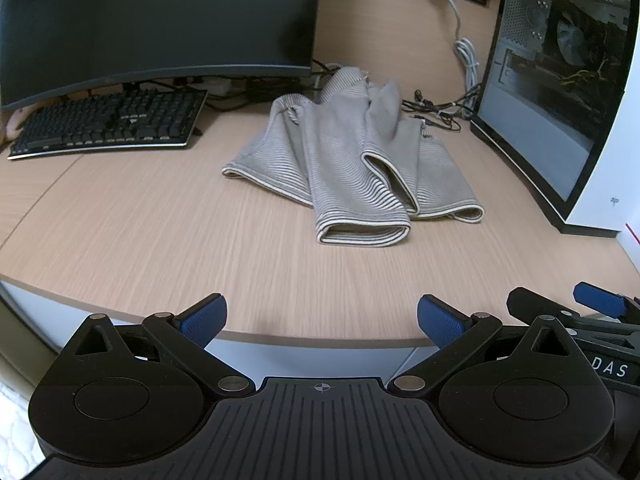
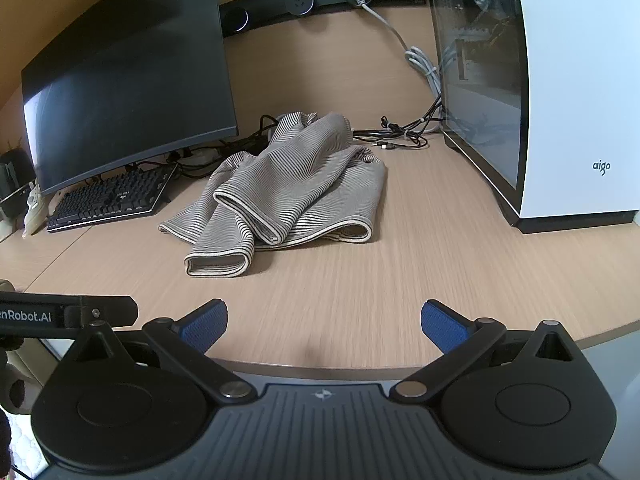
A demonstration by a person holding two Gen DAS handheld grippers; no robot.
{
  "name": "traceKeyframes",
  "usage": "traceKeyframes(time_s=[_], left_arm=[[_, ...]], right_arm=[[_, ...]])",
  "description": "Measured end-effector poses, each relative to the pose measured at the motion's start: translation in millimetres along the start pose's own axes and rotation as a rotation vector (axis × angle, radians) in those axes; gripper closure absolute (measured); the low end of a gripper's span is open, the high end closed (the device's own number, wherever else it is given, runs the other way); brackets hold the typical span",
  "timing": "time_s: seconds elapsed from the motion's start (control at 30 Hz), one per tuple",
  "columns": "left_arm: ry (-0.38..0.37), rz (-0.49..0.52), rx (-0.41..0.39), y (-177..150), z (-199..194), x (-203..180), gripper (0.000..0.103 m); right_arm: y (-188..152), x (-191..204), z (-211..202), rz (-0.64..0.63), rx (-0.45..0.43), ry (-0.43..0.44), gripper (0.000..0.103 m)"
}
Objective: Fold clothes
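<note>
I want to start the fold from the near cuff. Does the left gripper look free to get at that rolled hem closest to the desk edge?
Probably yes. The left gripper is open, holding nothing, and only bare desk lies between it and the near hem of the striped garment.

Both wrist views low at desk edge [image 1: 120, 240], facing shared garment [image 1: 352, 160]

**A computer desk in an office or home study**

The pale wood-grain desk [image 1: 160, 220] carries a dark curved monitor [image 1: 160, 16], a black keyboard [image 1: 108, 124] and a white glass-sided PC tower [image 2: 560, 100] — with tangled cables [image 2: 404, 136] and a socket strip [image 2: 320, 0] along the back.
</note>
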State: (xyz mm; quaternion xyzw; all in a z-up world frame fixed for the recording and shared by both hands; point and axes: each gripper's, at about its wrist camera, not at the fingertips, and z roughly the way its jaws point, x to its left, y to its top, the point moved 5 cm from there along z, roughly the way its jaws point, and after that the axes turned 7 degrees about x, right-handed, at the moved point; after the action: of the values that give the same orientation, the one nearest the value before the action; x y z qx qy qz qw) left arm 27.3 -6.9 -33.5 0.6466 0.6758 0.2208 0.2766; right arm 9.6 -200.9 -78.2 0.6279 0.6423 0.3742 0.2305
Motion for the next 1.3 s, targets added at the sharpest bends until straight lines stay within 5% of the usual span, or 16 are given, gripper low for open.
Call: traceKeyframes(time_s=[1.3], left_arm=[[0.007, 0.006, -0.001, 3, 5, -4, 0.0]], right_arm=[[2, -12, 11, -0.025, 0.024, 0.024, 0.0]])
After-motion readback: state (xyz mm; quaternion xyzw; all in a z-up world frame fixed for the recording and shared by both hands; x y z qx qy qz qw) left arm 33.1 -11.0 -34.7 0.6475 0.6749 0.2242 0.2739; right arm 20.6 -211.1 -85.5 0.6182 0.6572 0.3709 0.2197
